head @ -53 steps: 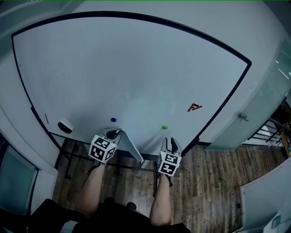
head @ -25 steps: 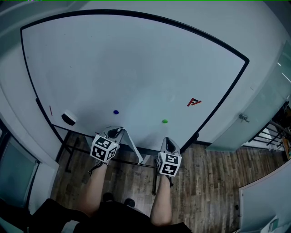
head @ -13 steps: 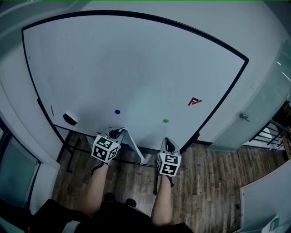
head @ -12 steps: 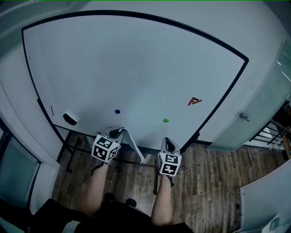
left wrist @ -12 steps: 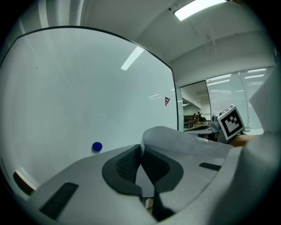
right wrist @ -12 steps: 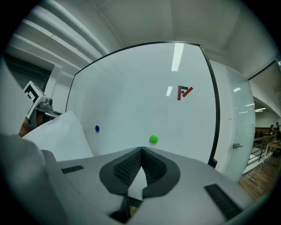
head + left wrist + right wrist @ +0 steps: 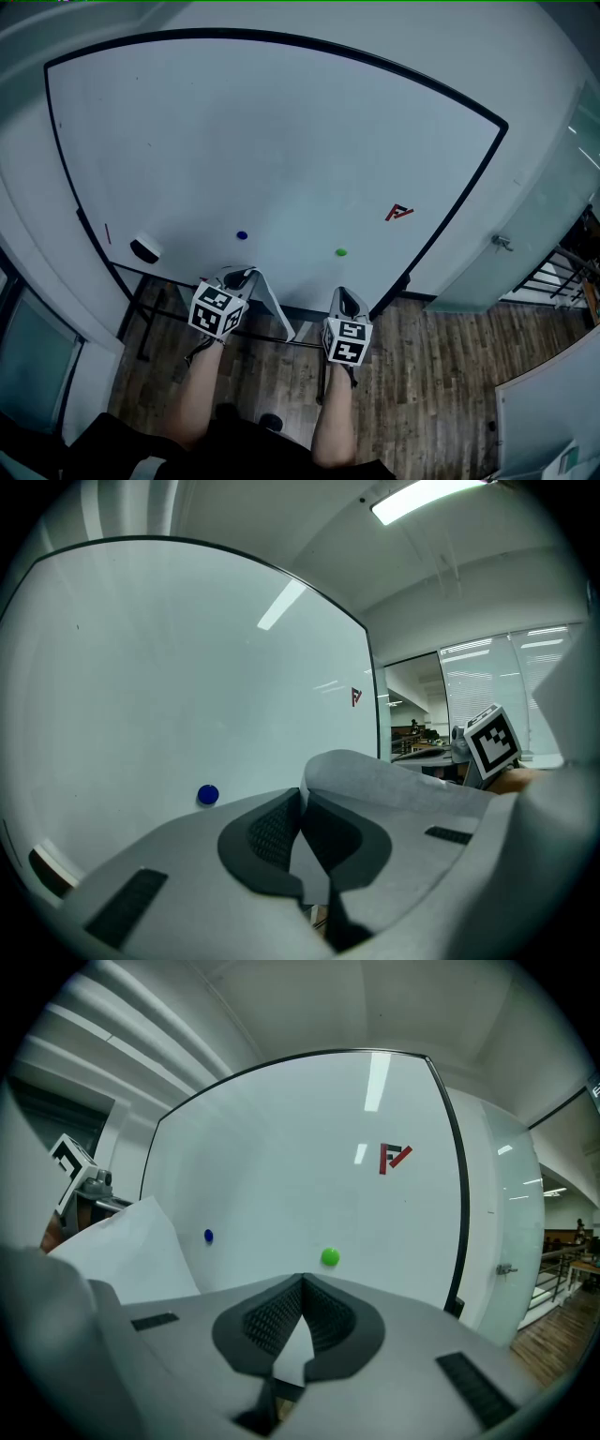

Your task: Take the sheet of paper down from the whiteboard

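A white sheet of paper (image 7: 270, 305) hangs off the whiteboard (image 7: 281, 141), pinched at one edge by my left gripper (image 7: 244, 276), which is shut on it. In the left gripper view the paper (image 7: 403, 785) curls away to the right from the closed left gripper (image 7: 302, 797). My right gripper (image 7: 344, 297) is shut with nothing in it, just below the board; its own view shows the right gripper (image 7: 302, 1284) with pads together. The paper (image 7: 122, 1251) shows at that view's left. A blue magnet (image 7: 242, 235) and a green magnet (image 7: 341, 252) stay on the board.
A red logo (image 7: 399, 213) marks the board's right part, and an eraser (image 7: 144, 249) sits at its lower left. The board's black frame and stand bars (image 7: 187, 319) run below my hands over a wooden floor (image 7: 441, 375). A glass partition (image 7: 525, 253) stands at the right.
Both grippers and the paper sit a little further below the magnets than two seconds ago. Over the last second hardly anything has moved.
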The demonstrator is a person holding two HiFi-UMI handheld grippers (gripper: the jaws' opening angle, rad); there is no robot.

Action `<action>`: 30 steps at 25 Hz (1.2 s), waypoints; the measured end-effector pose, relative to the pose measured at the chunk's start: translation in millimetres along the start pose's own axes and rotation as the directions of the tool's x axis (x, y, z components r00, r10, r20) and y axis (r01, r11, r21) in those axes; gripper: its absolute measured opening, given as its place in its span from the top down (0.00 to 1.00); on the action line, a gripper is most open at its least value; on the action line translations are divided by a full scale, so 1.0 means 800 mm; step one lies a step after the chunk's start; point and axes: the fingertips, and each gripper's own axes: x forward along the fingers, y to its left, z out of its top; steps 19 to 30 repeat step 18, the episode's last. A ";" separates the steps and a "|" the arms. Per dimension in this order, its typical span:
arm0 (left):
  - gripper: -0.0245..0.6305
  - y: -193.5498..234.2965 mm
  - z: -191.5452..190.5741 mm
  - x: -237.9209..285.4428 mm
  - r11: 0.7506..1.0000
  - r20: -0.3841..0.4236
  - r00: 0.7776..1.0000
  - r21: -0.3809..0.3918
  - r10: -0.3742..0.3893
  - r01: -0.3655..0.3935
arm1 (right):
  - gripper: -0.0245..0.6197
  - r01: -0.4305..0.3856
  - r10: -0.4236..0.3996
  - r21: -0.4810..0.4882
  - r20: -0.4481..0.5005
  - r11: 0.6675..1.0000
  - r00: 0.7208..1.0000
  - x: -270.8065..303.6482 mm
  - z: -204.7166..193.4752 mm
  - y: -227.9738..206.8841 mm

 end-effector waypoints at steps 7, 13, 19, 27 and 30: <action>0.93 0.003 0.002 0.000 1.000 -0.002 1.000 0.009 -0.001 0.001 | 0.93 0.003 -0.003 0.002 -0.010 1.000 1.000 0.002 0.000 0.001; 0.93 0.005 0.001 0.001 1.000 -0.009 1.000 0.014 0.000 0.000 | 0.93 -0.003 0.003 0.015 0.002 1.000 1.000 0.006 0.000 0.001; 0.93 0.005 0.003 0.003 1.000 -0.015 1.000 0.023 -0.003 0.004 | 0.93 0.004 -0.004 0.018 0.010 1.000 1.000 0.006 0.002 -0.004; 0.93 0.005 0.003 0.003 1.000 -0.015 1.000 0.023 -0.003 0.004 | 0.93 0.004 -0.004 0.018 0.010 1.000 1.000 0.006 0.002 -0.004; 0.93 0.005 0.003 0.003 1.000 -0.015 1.000 0.023 -0.003 0.004 | 0.93 0.004 -0.004 0.018 0.010 1.000 1.000 0.006 0.002 -0.004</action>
